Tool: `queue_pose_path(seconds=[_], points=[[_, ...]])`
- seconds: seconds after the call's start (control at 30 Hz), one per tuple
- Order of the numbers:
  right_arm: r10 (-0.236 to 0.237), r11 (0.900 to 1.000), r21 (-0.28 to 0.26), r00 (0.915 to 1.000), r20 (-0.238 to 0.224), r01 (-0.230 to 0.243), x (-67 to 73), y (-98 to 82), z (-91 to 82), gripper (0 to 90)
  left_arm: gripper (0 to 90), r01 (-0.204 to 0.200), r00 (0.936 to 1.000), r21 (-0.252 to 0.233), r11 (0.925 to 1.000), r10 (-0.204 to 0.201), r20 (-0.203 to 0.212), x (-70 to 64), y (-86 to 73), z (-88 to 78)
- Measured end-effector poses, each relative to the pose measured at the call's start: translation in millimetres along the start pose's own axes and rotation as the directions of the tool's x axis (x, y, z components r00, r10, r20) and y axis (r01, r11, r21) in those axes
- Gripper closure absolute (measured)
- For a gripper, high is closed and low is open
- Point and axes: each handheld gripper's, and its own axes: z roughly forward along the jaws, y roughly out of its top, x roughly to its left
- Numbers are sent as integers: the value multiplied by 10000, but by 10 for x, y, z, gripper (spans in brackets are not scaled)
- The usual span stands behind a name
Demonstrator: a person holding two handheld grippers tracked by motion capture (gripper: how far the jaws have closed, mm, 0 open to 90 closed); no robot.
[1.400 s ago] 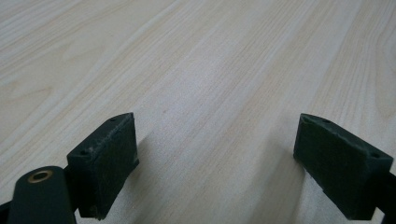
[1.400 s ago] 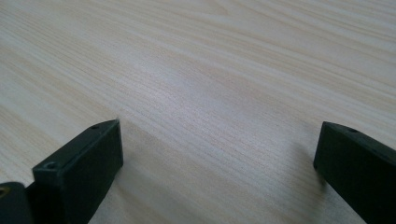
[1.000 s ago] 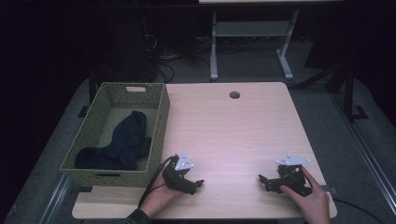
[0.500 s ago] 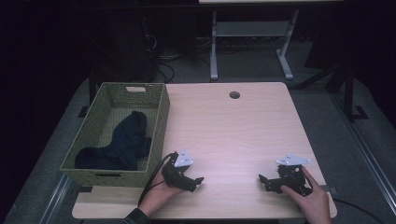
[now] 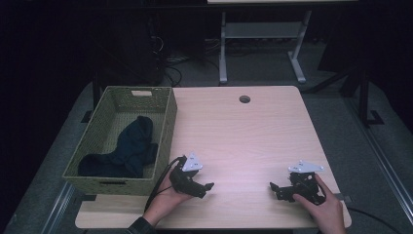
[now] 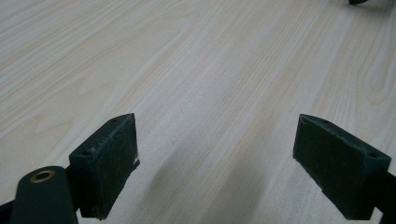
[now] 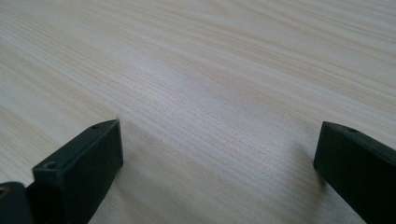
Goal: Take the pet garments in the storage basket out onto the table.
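A green woven basket (image 5: 168, 119) sits at the table's left edge with a dark blue cloth (image 5: 127, 148) lying inside it. My left gripper (image 5: 208, 187) rests low on the light wood table (image 5: 243, 131) just right of the basket's near corner, held by a hand, and points right. Its jaws stand wide apart over bare wood in the left gripper view (image 6: 217, 163). My right gripper (image 5: 274, 189) rests near the table's front right, points left toward the other one, and is open with nothing between its jaws (image 7: 219, 163).
A round cable hole (image 5: 244, 99) sits near the table's far edge. A grey metal stand (image 5: 258, 44) rises behind the table on the dark floor. Cables trail from both grippers off the front edge.
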Motion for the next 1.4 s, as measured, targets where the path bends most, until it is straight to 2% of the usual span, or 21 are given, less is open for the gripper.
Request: queue_pose_path(seconds=[0.6, 0.83, 0.97, 1.4], points=[[79, 10000, 42, 10000, -7, -79, 6, 0, -2, 10, 132, -71, 10000, 15, 10000, 71, -29, 10, 102, -74], [87, 10000, 14, 10000, -5, -87, 6, 0, 0, 10, 132, 114, 9999, -30, 9999, -114, 53, 24, 139, -109], [71, 10000, 7, 10000, -6, -71, 5, 0, 0, 10, 132, 81, 9999, -22, 10000, -81, 65, 25, 156, -123], [84, 10000, 41, 10000, -8, -84, 6, 0, -2, 10, 132, 69, 10000, -150, 9999, -69, 38, 29, 266, -239]])
